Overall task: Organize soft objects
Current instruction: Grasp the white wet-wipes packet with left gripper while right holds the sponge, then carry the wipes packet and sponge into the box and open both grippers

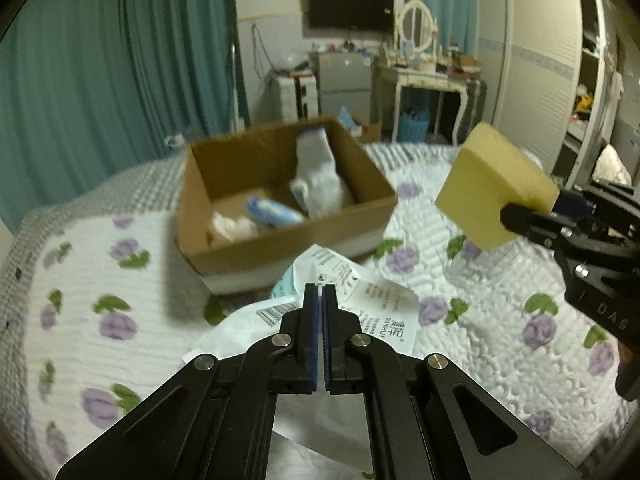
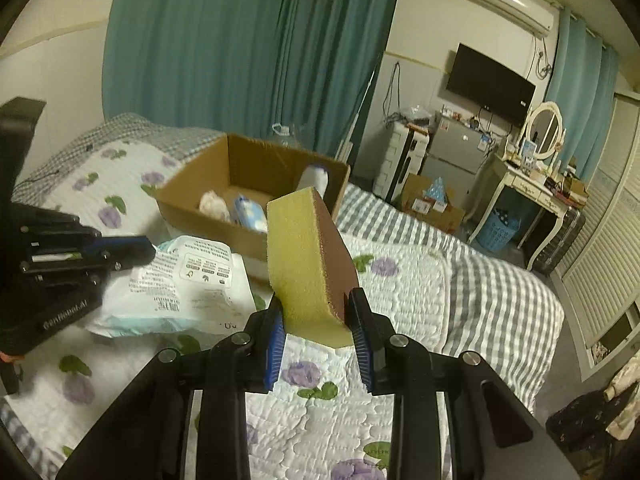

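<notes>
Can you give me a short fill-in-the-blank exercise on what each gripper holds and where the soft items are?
1. The right gripper is shut on a yellow ____ with a brown face.
2. The left gripper pinches the edge of a white ____ pack.
3. The white sock lies inside the cardboard ____.
4. The quilt on the bed is printed with purple ____.

Missing words: sponge; wipes; box; flowers
</notes>
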### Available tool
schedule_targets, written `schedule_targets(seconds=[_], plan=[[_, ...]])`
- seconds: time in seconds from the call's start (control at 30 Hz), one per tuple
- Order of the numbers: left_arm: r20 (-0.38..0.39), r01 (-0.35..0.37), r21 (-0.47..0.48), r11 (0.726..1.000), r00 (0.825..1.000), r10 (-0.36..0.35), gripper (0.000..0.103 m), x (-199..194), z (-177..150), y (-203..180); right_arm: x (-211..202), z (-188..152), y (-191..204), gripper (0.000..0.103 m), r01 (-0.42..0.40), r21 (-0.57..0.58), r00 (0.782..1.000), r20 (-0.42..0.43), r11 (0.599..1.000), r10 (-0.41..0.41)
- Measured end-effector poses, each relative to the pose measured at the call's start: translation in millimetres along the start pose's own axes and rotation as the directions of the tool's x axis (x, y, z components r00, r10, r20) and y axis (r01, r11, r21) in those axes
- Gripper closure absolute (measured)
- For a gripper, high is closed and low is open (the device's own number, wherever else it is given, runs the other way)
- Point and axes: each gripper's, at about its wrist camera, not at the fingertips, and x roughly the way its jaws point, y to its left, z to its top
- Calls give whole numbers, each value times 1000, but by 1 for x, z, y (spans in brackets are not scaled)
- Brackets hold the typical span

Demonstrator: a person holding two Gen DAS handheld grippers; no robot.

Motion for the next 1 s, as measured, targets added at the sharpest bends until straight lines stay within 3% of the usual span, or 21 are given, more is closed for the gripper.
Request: schedule_targets(seconds=[0.2, 0.6, 0.8, 1.0], plan=[[76, -17, 10, 1000, 997, 16, 102, -28, 30, 17, -12, 26, 10, 74, 1, -23, 999, 43, 1000, 0], [139, -74, 14, 997, 988, 71, 103, -6, 105, 54, 34, 86, 22, 74, -55, -9, 996, 72, 998, 55], [83, -65, 42, 997, 995, 61, 100, 28, 76, 60, 77, 85, 28, 73, -71, -4, 997, 42, 997, 71], [-76, -24, 60, 998, 997, 28, 97, 60, 16, 59, 97, 72, 34, 73, -74, 9, 997, 21, 997, 74]])
